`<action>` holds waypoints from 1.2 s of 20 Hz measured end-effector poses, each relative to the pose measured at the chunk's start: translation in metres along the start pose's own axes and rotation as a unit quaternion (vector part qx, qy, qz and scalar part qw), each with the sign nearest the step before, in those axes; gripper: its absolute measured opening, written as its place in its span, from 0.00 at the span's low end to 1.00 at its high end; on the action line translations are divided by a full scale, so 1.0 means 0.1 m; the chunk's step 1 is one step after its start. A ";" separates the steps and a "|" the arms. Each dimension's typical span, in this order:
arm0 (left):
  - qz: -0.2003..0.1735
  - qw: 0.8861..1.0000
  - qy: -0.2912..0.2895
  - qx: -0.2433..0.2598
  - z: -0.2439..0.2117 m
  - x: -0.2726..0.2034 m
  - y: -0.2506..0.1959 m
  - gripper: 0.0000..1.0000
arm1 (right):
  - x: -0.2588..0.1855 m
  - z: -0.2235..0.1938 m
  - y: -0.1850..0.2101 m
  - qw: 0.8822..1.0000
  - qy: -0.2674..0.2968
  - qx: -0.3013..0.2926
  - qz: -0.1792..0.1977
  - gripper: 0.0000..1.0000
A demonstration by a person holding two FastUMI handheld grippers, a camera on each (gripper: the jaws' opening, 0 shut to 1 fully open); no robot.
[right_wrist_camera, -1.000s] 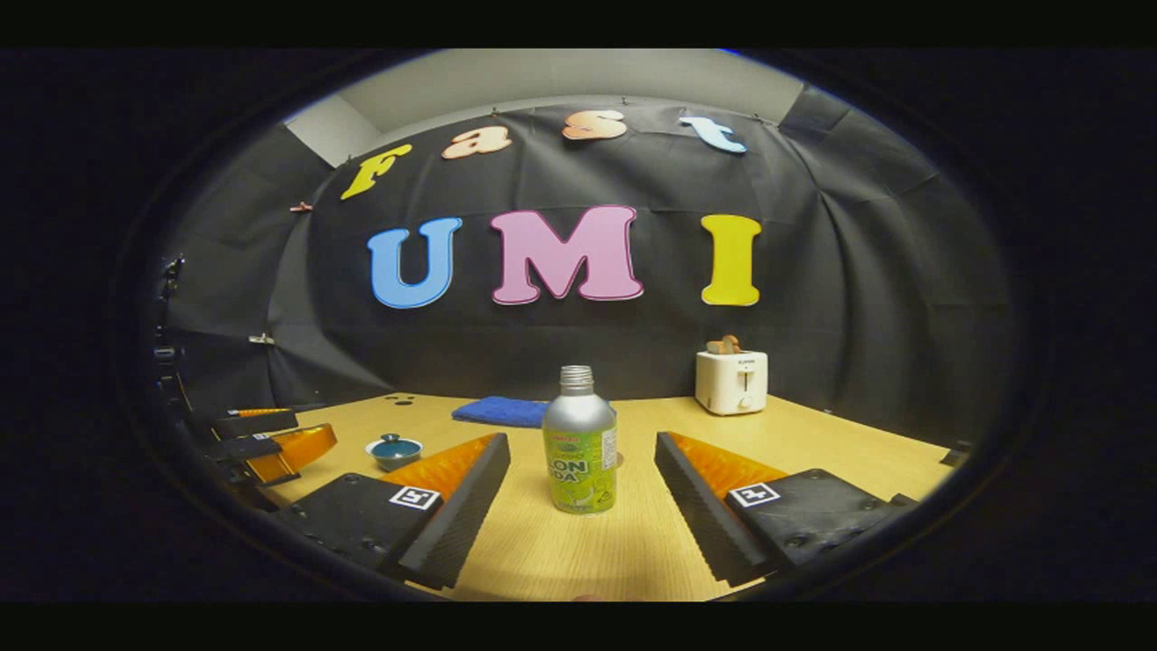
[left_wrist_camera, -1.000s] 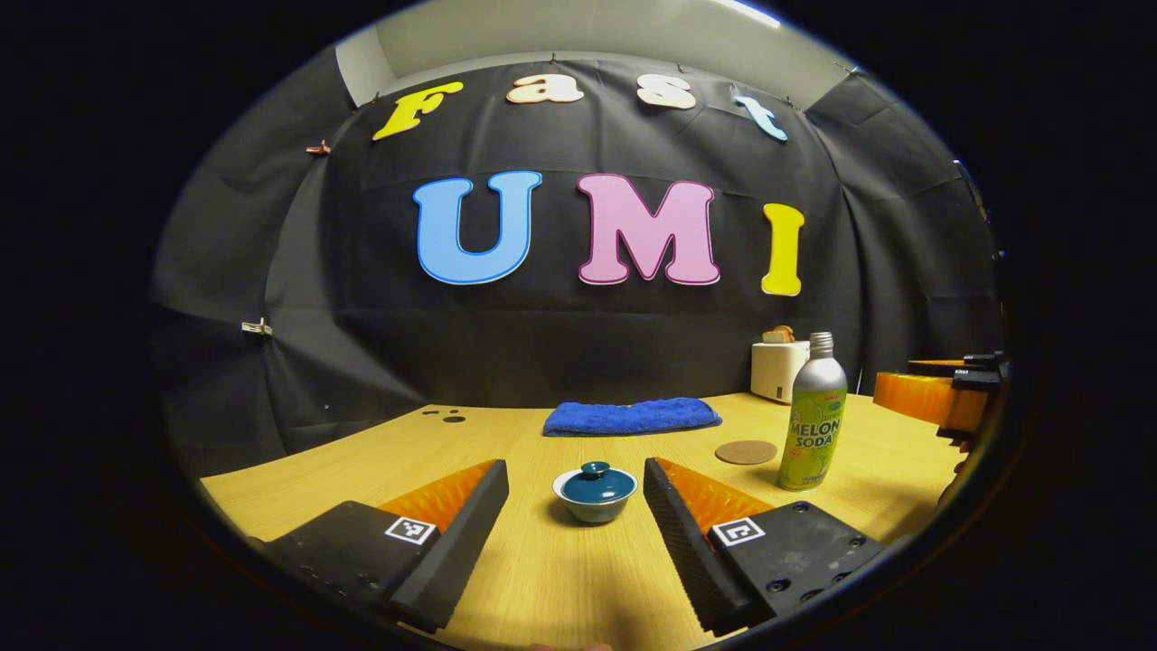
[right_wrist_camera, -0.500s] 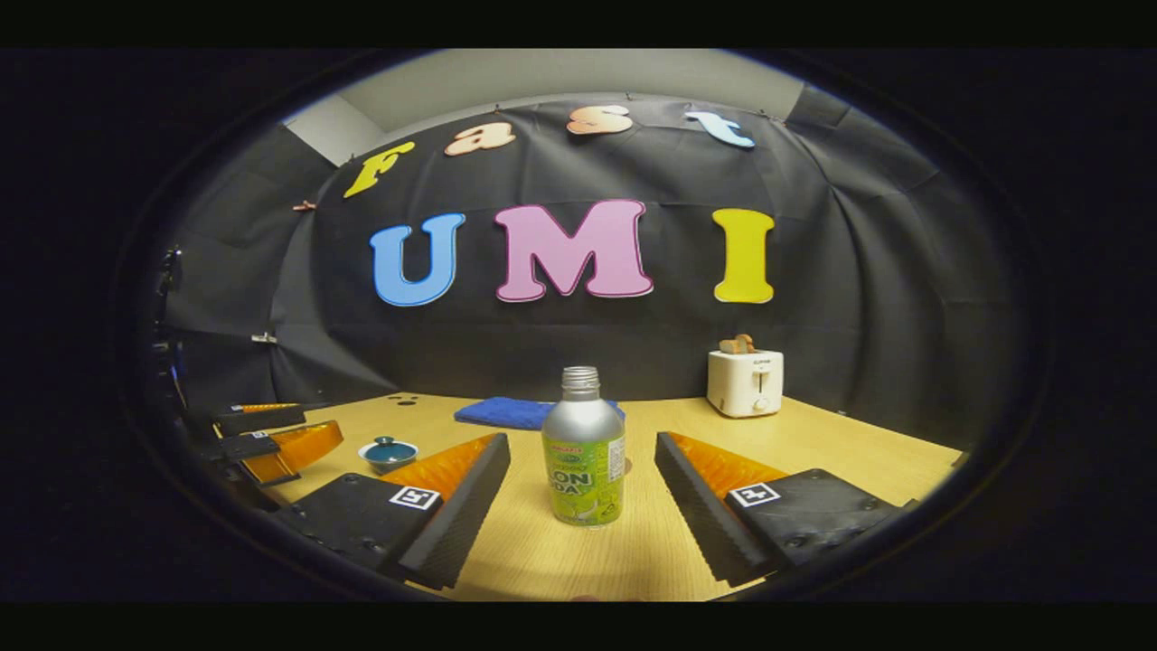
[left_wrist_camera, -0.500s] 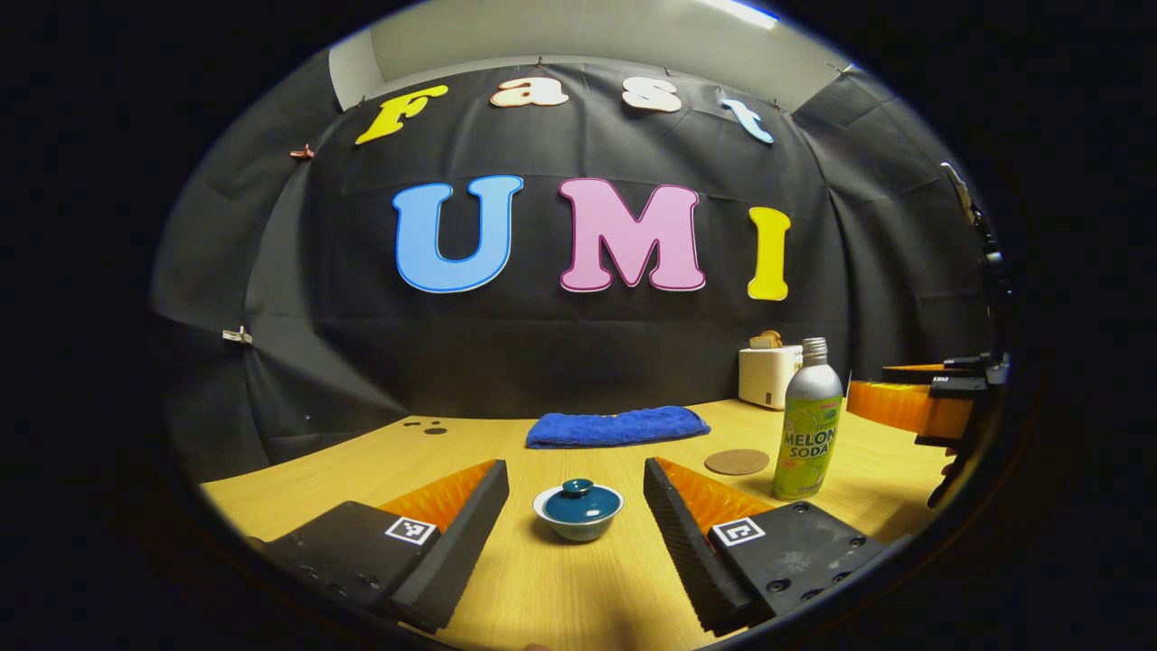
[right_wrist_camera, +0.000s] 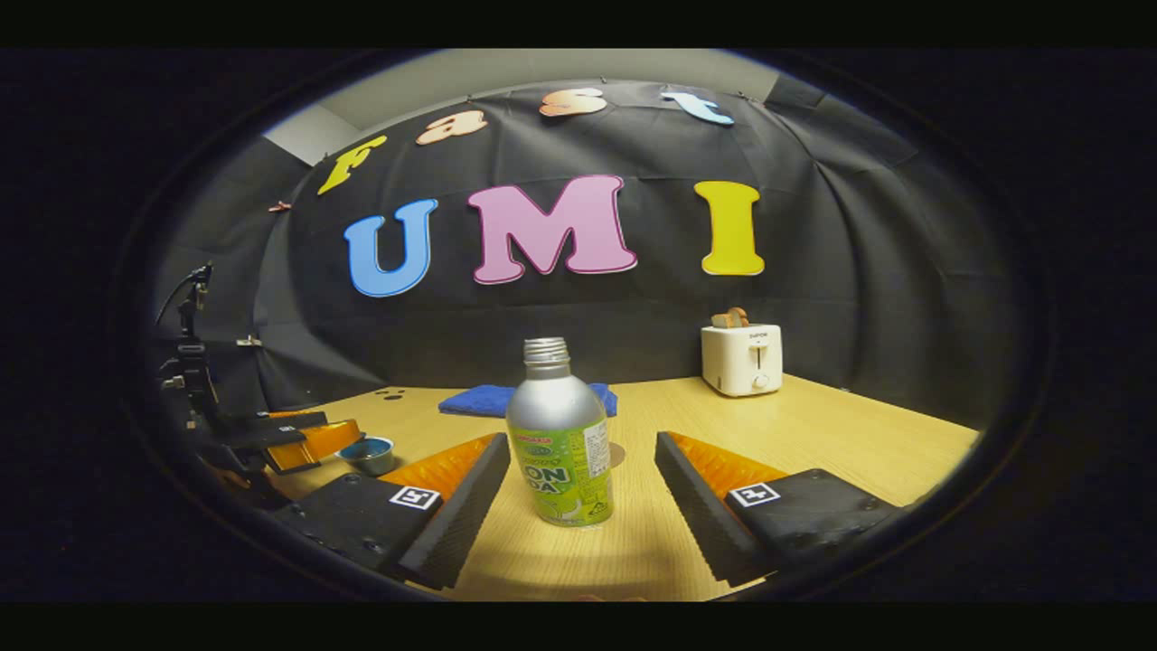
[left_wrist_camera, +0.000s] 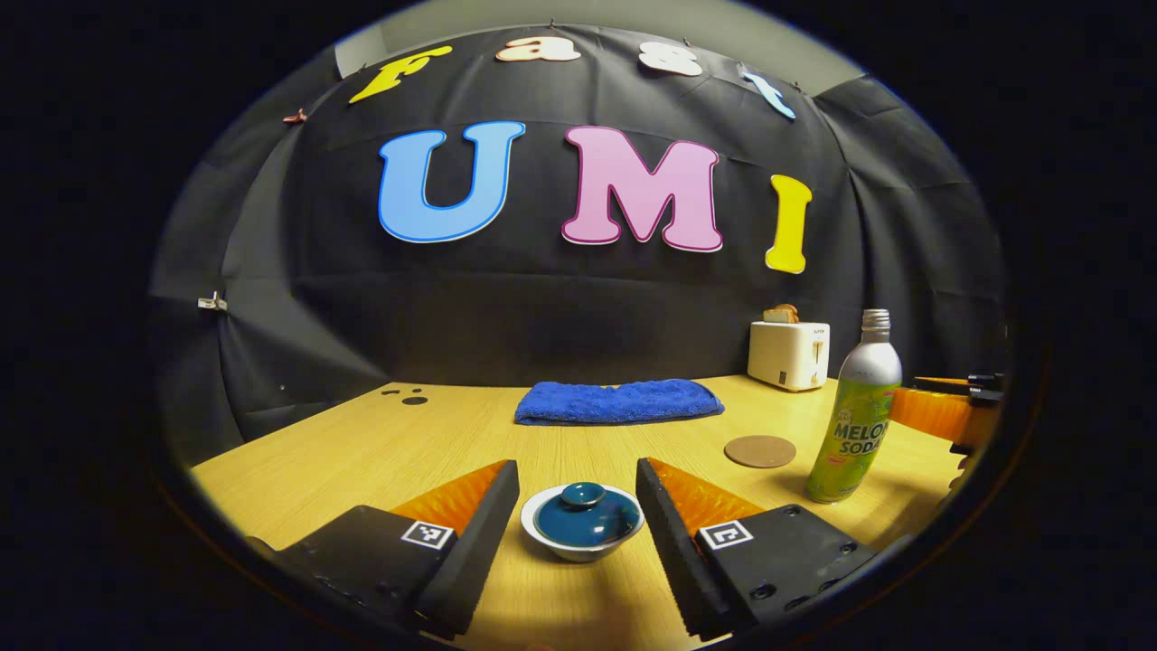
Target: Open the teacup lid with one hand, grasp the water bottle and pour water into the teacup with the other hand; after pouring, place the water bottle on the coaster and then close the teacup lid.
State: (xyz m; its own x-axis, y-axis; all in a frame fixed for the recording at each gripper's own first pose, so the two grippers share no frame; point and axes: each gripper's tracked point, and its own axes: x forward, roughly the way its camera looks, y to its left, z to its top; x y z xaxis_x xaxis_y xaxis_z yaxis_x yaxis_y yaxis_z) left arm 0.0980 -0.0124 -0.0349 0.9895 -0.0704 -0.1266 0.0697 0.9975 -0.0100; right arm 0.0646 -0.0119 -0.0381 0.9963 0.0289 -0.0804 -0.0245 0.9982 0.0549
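Closer: left hand-held gripper (left_wrist_camera: 578,493) | teacup (left_wrist_camera: 583,523) lidded, blue-glazed | fingers apart

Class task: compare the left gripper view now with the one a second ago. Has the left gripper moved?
Yes. The left gripper has moved forward toward the teacup, which now sits between its open jaws, larger and nearer than before, lid on.

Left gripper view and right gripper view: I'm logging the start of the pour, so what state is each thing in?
teacup: upright on the table, lid on
water bottle: upright, cap off
coaster: bare, flat on the table
towel: folded, lying flat
toaster: upright, bread in its slot
left gripper: jaws open either side of the teacup
right gripper: jaws open, water bottle between them
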 end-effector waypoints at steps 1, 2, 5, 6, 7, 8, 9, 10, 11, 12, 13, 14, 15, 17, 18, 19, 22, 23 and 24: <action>-0.001 1.000 0.005 0.003 -0.04 0.05 -0.02 0.83 | 0.00 -0.01 -0.01 1.000 0.002 0.002 0.000 1.00; -0.002 1.000 0.007 0.005 -0.03 0.09 -0.03 0.81 | 0.02 -0.01 -0.02 1.000 0.005 0.003 0.001 1.00; 0.002 1.000 0.016 0.012 -0.05 0.19 -0.05 0.75 | 0.06 -0.03 -0.02 1.000 0.008 0.002 0.005 1.00; 0.002 1.000 0.018 0.015 -0.07 0.21 -0.06 0.74 | 0.06 -0.01 -0.02 1.000 0.008 0.000 0.007 1.00; 0.002 1.000 0.022 0.017 -0.07 0.23 -0.07 0.74 | 0.06 0.00 -0.02 1.000 0.006 -0.001 0.007 1.00; 0.003 0.999 0.026 0.021 -0.07 0.25 -0.08 0.74 | 0.06 -0.01 -0.02 1.000 0.006 -0.003 0.007 1.00; 0.003 0.999 0.030 0.024 -0.10 0.26 -0.08 0.74 | 0.07 -0.01 -0.02 1.000 0.006 -0.003 0.007 1.00; 0.005 0.999 0.034 0.027 -0.11 0.27 -0.08 0.72 | 0.07 0.00 -0.03 1.000 0.005 -0.001 0.007 1.00; 0.006 0.999 0.038 0.030 -0.11 0.29 -0.09 0.69 | 0.07 0.00 -0.02 1.000 0.006 0.001 0.007 1.00; 0.007 0.999 0.041 0.033 -0.12 0.30 -0.08 0.65 | 0.07 -0.01 -0.01 1.000 0.006 0.003 0.007 1.00; 0.007 0.998 0.045 0.036 -0.14 0.31 -0.08 0.64 | 0.08 0.00 -0.02 1.000 0.006 0.004 0.008 1.00; 0.005 0.998 0.049 0.039 -0.16 0.32 -0.09 0.60 | 0.08 0.00 -0.01 1.000 0.005 0.004 0.007 1.00; 0.005 0.998 0.054 0.043 -0.17 0.33 -0.10 0.60 | 0.08 0.00 -0.01 1.000 0.003 -0.002 0.006 1.00; 0.005 0.997 0.062 0.050 -0.19 0.35 -0.10 0.59 | 0.08 0.02 -0.03 1.000 0.000 -0.015 0.002 1.00; 0.008 0.996 0.065 0.053 -0.21 0.36 -0.09 0.59 | 0.08 0.02 -0.02 1.000 -0.001 -0.014 0.003 1.00; 0.012 0.996 0.068 0.056 -0.21 0.38 -0.09 0.58 | 0.09 0.03 -0.02 1.000 -0.001 -0.010 0.005 1.00; 0.025 0.995 0.075 0.065 -0.23 0.38 -0.02 0.43 | 0.09 0.03 -0.01 1.000 0.001 -0.004 0.004 1.00; 0.024 0.995 0.075 0.065 -0.24 0.38 -0.03 0.36 | 0.09 0.03 -0.02 1.000 0.002 -0.004 0.004 1.00; 0.025 0.995 0.076 0.065 -0.24 0.37 -0.03 0.35 | 0.10 0.03 -0.01 1.000 0.004 -0.005 0.005 1.00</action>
State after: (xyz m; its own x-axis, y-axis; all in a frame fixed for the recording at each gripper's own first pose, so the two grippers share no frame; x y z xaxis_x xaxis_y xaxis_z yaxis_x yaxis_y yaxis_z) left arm 0.1315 -0.0180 -0.0638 0.9621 -0.0109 -0.2725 0.0474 0.9907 0.1278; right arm 0.0744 -0.0127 -0.0363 0.9954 0.0386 -0.0881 -0.0346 0.9983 0.0466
